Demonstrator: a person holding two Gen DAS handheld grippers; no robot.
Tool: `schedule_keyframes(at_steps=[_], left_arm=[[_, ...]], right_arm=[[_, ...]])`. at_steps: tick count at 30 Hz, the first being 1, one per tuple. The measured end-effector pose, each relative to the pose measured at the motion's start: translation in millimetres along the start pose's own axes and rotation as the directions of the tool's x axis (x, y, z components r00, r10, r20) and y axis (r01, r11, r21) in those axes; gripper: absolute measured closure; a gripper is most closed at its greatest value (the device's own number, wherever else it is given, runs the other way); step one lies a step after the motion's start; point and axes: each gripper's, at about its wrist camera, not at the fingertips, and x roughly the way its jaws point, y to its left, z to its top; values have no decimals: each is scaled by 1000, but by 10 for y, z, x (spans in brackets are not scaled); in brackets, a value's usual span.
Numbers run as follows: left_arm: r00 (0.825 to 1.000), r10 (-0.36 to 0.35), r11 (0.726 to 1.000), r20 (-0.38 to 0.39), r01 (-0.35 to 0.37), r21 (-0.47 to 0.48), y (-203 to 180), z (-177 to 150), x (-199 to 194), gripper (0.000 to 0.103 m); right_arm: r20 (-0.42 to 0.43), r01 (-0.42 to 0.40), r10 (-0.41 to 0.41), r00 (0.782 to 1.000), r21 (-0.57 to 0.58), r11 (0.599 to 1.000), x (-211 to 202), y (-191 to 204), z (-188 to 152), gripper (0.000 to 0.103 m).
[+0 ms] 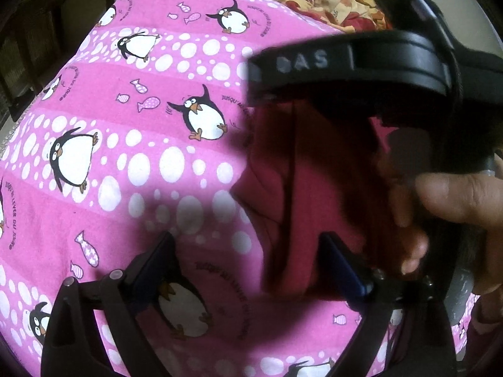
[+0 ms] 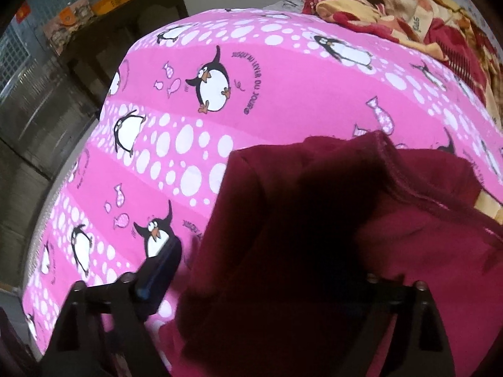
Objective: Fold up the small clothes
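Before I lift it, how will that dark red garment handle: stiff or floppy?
Likely floppy: the dark red garment lies in soft folds, one hemmed edge raised. It looks like thick knit, so probably light but bulky. On the pink penguin sheet it may drag rather than slide.

The bed sheet is bright pink with bands of white dots, black-and-white penguins with orange beaks and feet, small pink fish and dark curly writing. The small soft garment lying on it is dark red all over. The crumpled blanket at the far end is red and pale yellow. Each hand-held gripper has black arms and dark blue fingers.
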Motion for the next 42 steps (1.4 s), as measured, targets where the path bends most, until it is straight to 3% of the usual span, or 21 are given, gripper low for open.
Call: schedule_keyframes(at_steps=[6,10,18,24,26,28,30,32,33,34,36,39,42], left_arm=[[1000,11,1000,1,-11,3,-40,1,22,9],[1000,28,999,-6,-28,23,-96,15,29,9],[999,35,996,35,-38,82,-277,187,-35,9],[998,-46,994,48,41,106,-500,352,-11,9],[996,-82,989,39,77,128,-566,402,41,25],[998,-68,989,16,66,135,-614,432,109,55],[996,-95,989,-3,94,110,-564,430,149,66],[990,-141,987,1,141,82,-522,447,147,70],[990,-144,986,6,143,90,-529,443,137,72],[989,-144,984,11,142,103,-545,434,123,75],[990,-141,982,24,137,133,-586,387,72,79],[989,-143,977,42,134,166,-668,366,8,82],[987,-155,974,48,144,176,-718,383,-28,83]], right_arm=[[18,-98,97,995,23,995,-167,-219,-61,59],[43,-197,195,980,47,979,-307,-315,-100,76],[98,-311,302,948,101,945,-627,-494,-178,83],[111,-333,320,941,124,935,-701,-583,-197,84],[110,-342,329,938,133,930,-700,-611,-207,84],[107,-341,329,938,135,930,-704,-628,-216,84],[90,-361,351,932,151,920,-696,-660,-212,84],[84,-363,353,932,177,915,-690,-694,-186,81],[87,-363,352,932,187,913,-697,-718,-164,66],[96,-360,347,933,198,912,-711,-731,-139,40],[136,-358,336,932,215,908,-765,-752,-70,22],[118,-334,316,941,192,923,-760,-659,83,20],[17,-281,281,960,138,950,-588,-460,199,16]])
